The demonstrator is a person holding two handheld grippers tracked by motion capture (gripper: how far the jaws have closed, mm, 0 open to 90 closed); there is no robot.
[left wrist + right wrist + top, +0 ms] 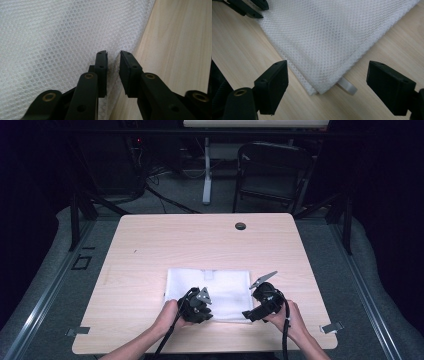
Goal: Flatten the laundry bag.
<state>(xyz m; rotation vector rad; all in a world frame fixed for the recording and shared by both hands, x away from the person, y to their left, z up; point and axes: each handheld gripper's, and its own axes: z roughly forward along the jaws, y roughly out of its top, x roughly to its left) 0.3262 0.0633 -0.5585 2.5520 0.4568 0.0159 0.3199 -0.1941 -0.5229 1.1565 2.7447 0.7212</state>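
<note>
white mesh cloth [209,294] lying folded near the worktop's [150,250] front edge. left gripper [113,71]: jaws nearly together, pinching the cloth's near edge. right gripper [327,86]: jaws spread, straddling the near right corner, not yet gripping. judged stage: first grasp made, second pending.

this looks like a lab or recording studio: a pale wooden bench [150,245] stands alone on grey carpet [380,285], walled in by black curtains (very dark all round), with a folding chair [270,170], loose cables [160,175] and a stand's leg [206,170] behind it.
</note>
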